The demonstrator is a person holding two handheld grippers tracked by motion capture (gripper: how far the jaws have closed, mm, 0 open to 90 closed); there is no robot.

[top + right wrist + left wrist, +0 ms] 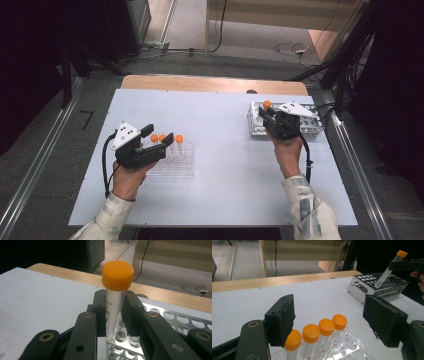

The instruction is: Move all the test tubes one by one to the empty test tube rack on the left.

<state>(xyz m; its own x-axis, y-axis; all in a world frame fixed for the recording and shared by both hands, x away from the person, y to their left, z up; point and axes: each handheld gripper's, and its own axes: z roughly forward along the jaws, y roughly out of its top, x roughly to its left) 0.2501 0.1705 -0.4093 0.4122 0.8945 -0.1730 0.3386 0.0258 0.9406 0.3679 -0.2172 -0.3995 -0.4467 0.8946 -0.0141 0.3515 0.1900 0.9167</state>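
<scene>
Several clear tubes with orange caps (311, 333) stand in a row in a clear plastic rack (352, 350) at the table's left (172, 162). My left gripper (159, 136) hovers open over that row, its jaws (332, 321) wide on either side of the caps and touching none. At the right, my right gripper (267, 114) is shut on one more orange-capped tube (117, 275), gripped just under the cap. That tube (387, 270) tilts, with its tip at a corner hole of the metal rack (175, 320). I cannot tell if the tip is inside the hole.
The metal rack (307, 127) of round holes sits near the far right of the white table top (225, 165). A wooden strip (210, 84) runs along the far edge. Cables trail from both grippers toward the person's sleeves.
</scene>
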